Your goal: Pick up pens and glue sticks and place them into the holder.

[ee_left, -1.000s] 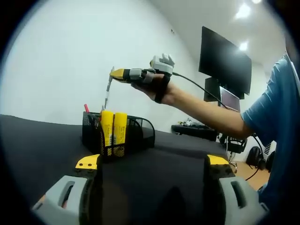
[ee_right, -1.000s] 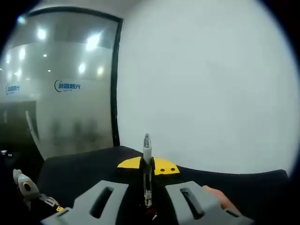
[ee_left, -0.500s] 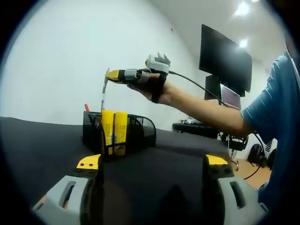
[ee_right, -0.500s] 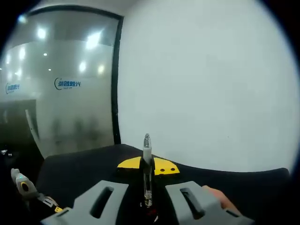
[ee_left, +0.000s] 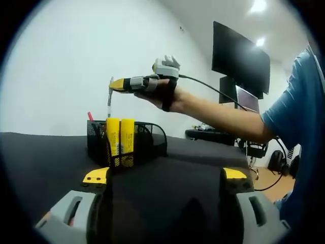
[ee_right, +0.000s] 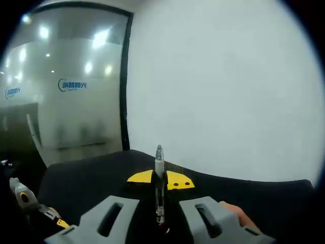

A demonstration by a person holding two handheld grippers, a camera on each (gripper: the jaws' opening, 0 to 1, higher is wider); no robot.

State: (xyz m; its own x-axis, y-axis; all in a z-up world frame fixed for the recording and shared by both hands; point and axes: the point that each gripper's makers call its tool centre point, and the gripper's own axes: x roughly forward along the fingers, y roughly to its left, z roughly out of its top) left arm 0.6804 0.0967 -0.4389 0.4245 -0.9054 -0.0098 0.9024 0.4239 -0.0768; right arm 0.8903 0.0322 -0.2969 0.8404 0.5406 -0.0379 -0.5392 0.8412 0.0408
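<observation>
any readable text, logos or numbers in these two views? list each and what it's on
Blue logo with a short run of characters on the frosted glass wall, right gripper view: too blurred to read.
Glue sticks in the holder, left gripper view: no print legible.
Pen in the right gripper: no marking visible.
Monitor: dark, no text.

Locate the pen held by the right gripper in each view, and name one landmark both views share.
Left gripper view: the pen hangs from the right gripper, upper left of centre, above the mesh holder.
Right gripper view: the pen stands at bottom centre, clamped between that view's own jaws.
Shared landmark: the black table in front of the white wall.
</observation>
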